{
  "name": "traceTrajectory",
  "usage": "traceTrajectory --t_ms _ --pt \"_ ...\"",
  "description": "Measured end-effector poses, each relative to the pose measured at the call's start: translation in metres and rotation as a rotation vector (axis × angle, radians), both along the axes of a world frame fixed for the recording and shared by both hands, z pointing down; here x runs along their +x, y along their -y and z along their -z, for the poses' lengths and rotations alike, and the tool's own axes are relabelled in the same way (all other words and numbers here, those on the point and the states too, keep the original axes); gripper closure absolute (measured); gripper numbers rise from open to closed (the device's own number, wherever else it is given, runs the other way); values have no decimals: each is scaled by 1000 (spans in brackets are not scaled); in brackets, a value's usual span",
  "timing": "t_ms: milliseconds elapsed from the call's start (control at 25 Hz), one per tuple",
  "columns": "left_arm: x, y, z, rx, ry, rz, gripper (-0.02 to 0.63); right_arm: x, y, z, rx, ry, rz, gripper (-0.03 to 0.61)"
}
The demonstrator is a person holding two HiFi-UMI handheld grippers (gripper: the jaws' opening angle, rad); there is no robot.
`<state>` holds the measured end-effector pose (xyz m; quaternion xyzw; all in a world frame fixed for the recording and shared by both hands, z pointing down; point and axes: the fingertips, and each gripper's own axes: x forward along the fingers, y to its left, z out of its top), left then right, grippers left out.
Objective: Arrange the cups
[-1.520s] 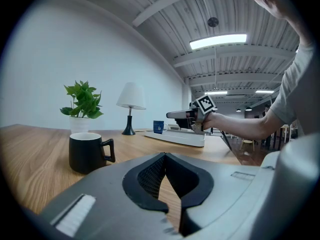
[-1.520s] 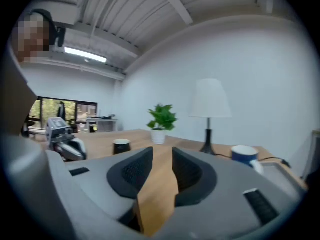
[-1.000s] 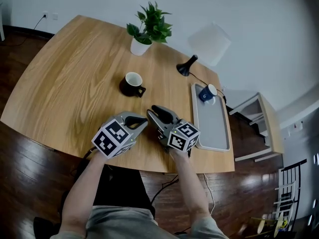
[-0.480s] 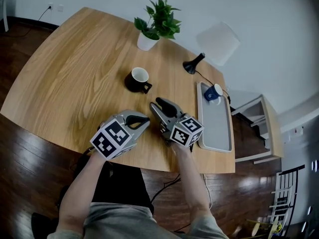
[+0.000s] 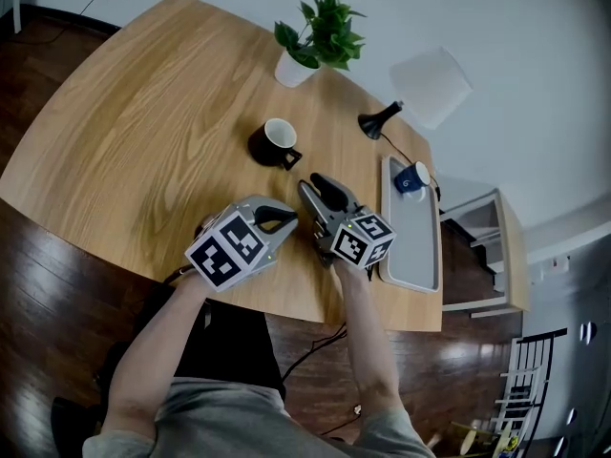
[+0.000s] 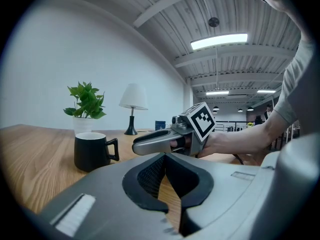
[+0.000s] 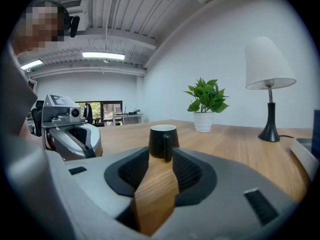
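A black cup (image 5: 277, 144) with a white inside stands upright on the wooden table (image 5: 143, 132), its handle turned toward me. My right gripper (image 5: 320, 185) points at it from a short way off. Its jaws have just been opening and stand open with nothing between them. In the right gripper view the black cup (image 7: 162, 141) shows ahead, framed by the right gripper (image 7: 161, 157). My left gripper (image 5: 279, 219) rests beside the right one near the table's front edge, shut and empty. A blue cup (image 5: 412, 178) lies at the far end of a grey tray (image 5: 412, 241).
A potted plant (image 5: 320, 38) stands at the table's far edge. A black lamp base (image 5: 380, 120) with a white shade (image 5: 431, 86) stands behind the tray. The tray lies along the table's right edge, next to my right hand.
My right gripper has moved a little toward the black cup and its jaws have spread. The left gripper has stayed where it was. The head camera has shifted slightly.
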<state>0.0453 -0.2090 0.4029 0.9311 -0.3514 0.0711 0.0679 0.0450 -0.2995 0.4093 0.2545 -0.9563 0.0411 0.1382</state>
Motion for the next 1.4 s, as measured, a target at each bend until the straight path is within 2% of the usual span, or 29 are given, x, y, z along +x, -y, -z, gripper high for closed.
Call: traceTrajectory --t_ms 320,400,880,960,1120,1280,1400 --pt "1 1 0 2 3 -2 606 -1 4 -2 3 -28 7 409" --pt "2 2 0 7 3 -4 605 -1 4 -3 5 -39 7 380" --pt "5 2 -1 4 4 -6 603 1 10 -8 11 -93 -1 380" --pt "5 1 -1 7 4 -8 546 0 13 -8 14 -104 -2 380" --pt "-1 -3 -1 16 -1 -24 508 -7 16 -7 27 -119 -10 380" --pt "-9 -3 -3 -6 4 3 513 -20 21 -8 39 -132 14 380" --pt "4 -2 -1 -5 3 -31 552 -11 25 -6 41 -136 7 380"
